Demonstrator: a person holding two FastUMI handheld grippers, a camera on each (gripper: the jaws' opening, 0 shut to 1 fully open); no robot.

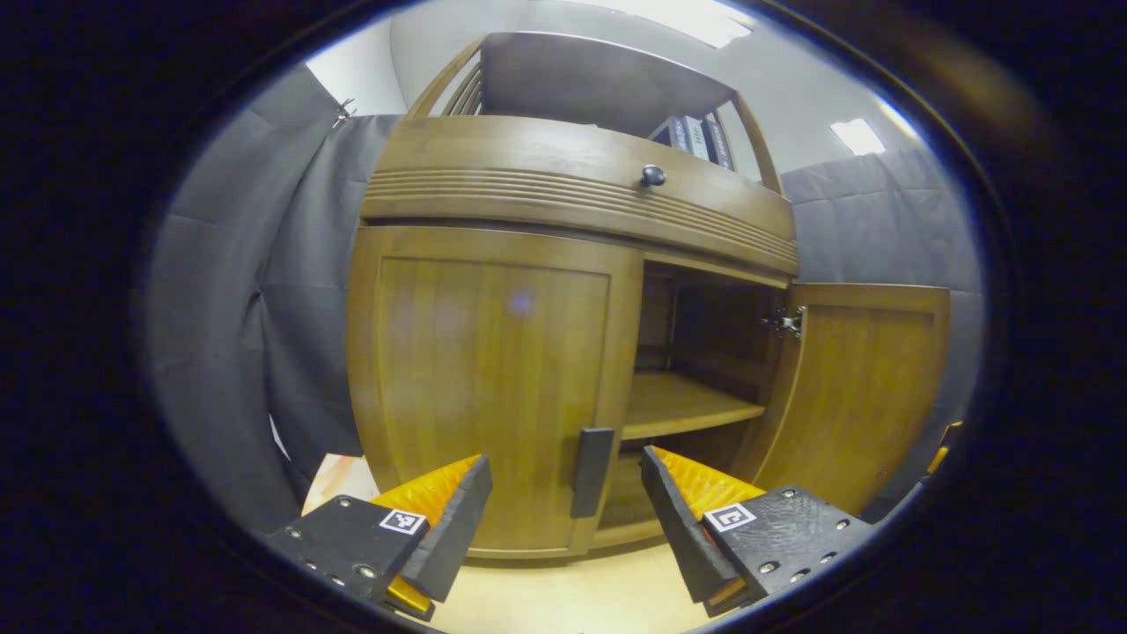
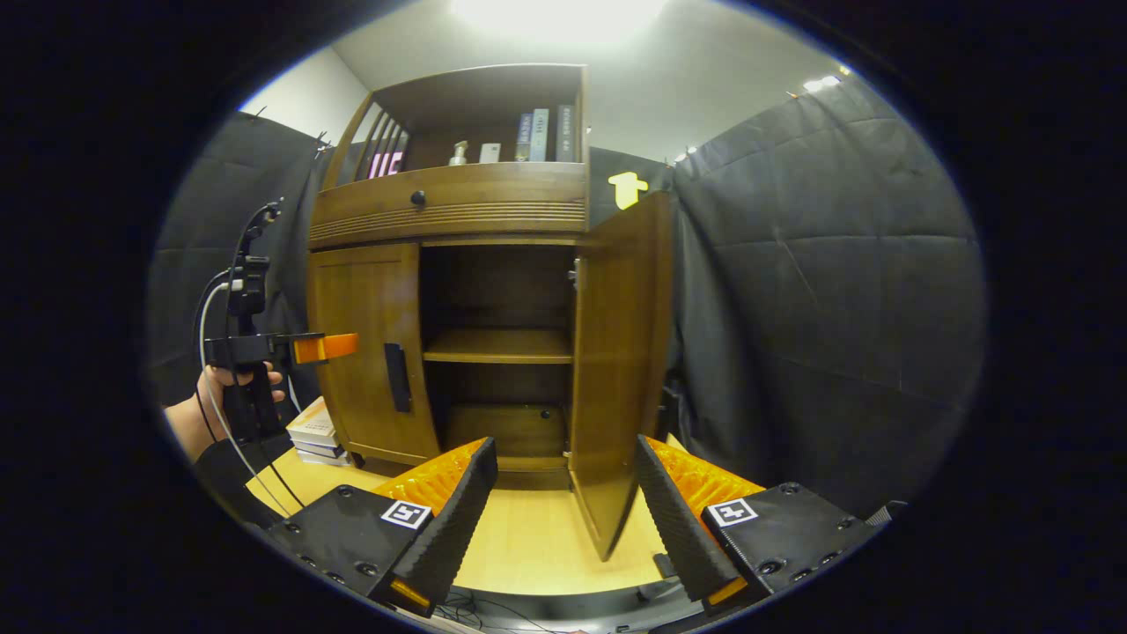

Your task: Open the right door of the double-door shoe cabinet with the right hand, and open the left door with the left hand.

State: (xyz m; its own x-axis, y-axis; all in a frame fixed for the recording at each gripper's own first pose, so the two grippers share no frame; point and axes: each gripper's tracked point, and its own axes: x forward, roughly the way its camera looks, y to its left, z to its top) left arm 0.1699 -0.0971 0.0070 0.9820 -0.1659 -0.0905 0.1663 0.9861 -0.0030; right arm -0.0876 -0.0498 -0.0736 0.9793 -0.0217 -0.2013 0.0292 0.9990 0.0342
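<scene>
At the shoe cabinet (image 2: 449,264), the right door (image 2: 616,370) stands open; the left gripper (image 1: 563,519), jaws released, faces the left door's handle (image 1: 592,471) at twelve o'clock, needing closure there.

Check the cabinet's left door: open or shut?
Shut. The left door sits flush in its frame, handle untouched, while the right door is swung out.

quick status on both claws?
Left claw: open, empty, facing the closed left door's handle.
Right claw: open, empty, at the open right door.
</scene>
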